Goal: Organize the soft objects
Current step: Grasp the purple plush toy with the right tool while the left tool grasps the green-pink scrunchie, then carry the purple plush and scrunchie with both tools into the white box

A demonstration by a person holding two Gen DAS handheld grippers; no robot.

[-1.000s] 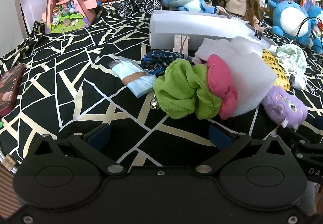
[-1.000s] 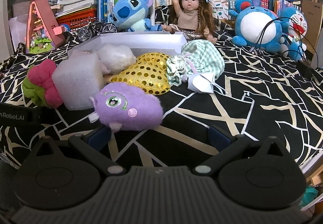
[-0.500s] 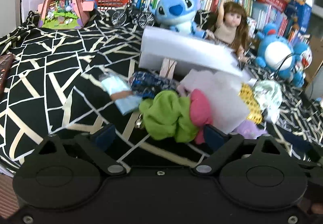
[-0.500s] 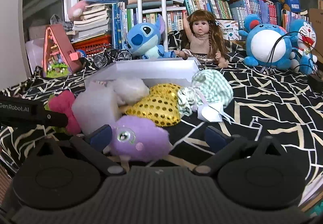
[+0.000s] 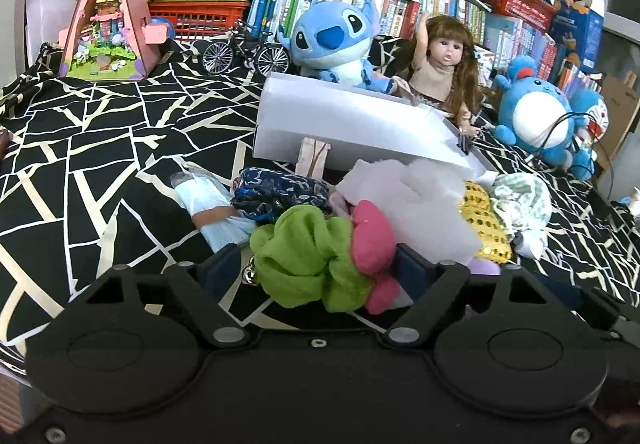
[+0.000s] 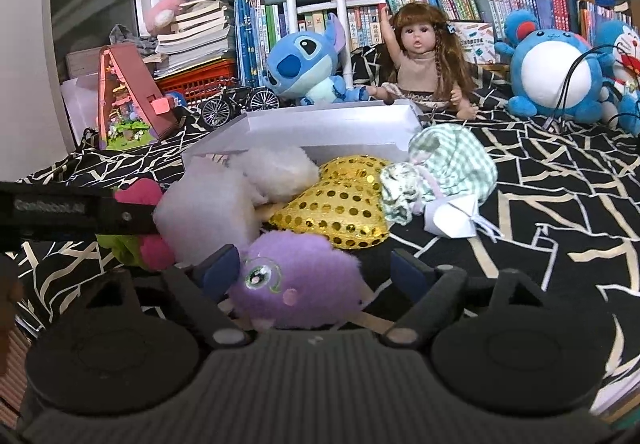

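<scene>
Now the left gripper point(image 5: 316, 264) straddles the green and pink scrunchie point(image 5: 320, 258), its jaws closing from the wide spread of a second ago; the pads flank the fabric, but firm contact is not evident. The right gripper point(image 6: 316, 272) likewise brackets the purple plush point(image 6: 298, 290), jaws closing, with a clear gap at the right pad, so nothing is gripped yet. Both items, well ahead of the fingers a second ago, now sit between them on the black patterned cloth point(image 5: 100, 148). Just behind: 1 white foam block point(image 6: 208, 212), 1 white fluff ball point(image 6: 276, 166), 1 gold sequin heart point(image 6: 340, 204), 1 green checked pouch point(image 6: 448, 164). Beyond these stands the white box point(image 6: 328, 124), the probable destination. Judgement: 2 simultaneous pickups are imminent, sorting barely begun.
</scene>
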